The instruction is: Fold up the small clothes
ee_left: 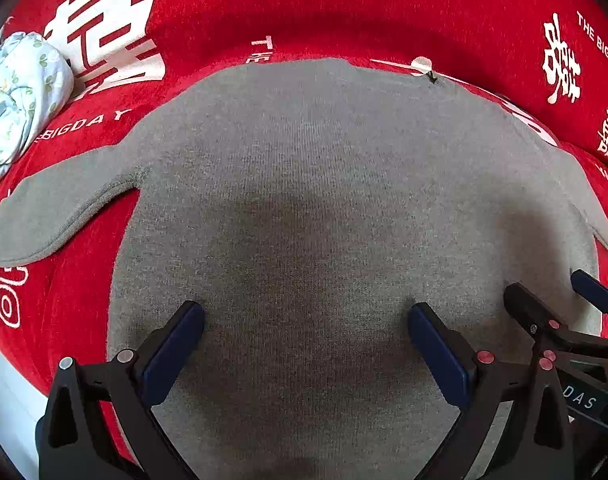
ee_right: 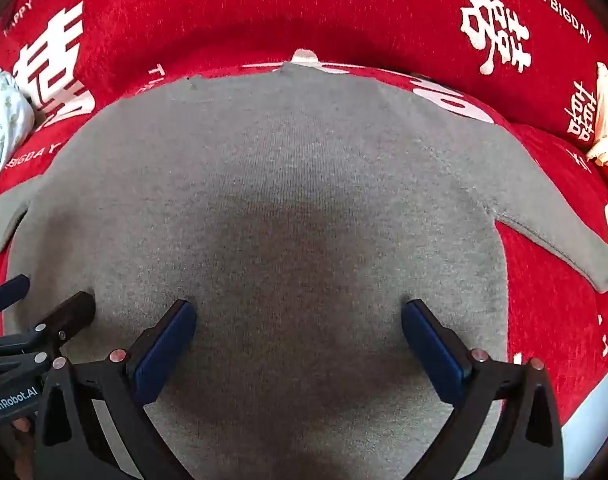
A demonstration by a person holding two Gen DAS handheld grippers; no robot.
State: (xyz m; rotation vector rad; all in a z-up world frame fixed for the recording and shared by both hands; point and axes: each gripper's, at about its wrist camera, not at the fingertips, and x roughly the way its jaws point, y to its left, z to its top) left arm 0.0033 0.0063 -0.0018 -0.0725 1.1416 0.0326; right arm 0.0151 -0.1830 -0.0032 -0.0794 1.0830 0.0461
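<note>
Small grey knit top (ee_left: 323,184) spread flat on red chenille cover with white lettering (ee_left: 264,8); left gripper (ee_left: 305,320) and right gripper (ee_right: 299,316), side by side, fingers spread wide above its near hem, holding nothing.

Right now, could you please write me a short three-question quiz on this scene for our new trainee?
1. True or false: the left gripper and right gripper are both open.
2. What colour is the small garment spread flat on the red cover?
3. The floral bundle lies: A) on the garment, B) beside it on the cover, C) in a gripper.

Key: 1 true; 2 grey; 3 B.
</note>
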